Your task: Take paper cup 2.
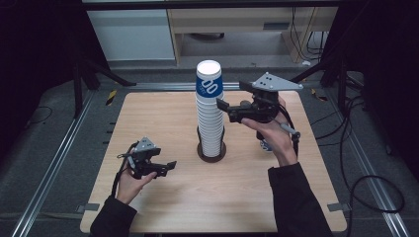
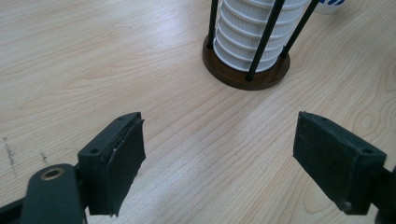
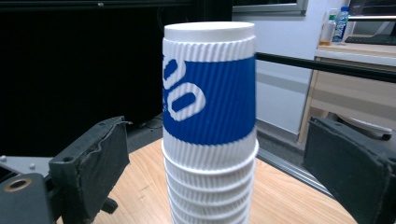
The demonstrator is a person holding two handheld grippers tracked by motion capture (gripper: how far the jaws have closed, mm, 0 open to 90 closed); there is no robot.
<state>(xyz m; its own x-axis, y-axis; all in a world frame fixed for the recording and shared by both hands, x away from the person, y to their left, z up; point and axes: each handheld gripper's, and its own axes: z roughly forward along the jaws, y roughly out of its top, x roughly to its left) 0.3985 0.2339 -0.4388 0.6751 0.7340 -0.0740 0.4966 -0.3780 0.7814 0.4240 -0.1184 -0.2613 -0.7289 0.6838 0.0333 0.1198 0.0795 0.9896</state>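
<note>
Cups stacked upside down (image 1: 210, 111) stand in a rod holder (image 1: 212, 150) mid-worktop (image 1: 163, 195), the right claw (image 3: 215, 154) wide open and empty astride the blue-banded top cup (image 3: 210, 88), likely about to close and lift it, while the left claw (image 1: 165, 166) waits open and empty at 8 o'clock.

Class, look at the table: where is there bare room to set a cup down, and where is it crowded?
Free: the far-left corner of the table, and the near edge between the sleeves. Crowded: around the cup stack, with the right tongs beside it.
</note>
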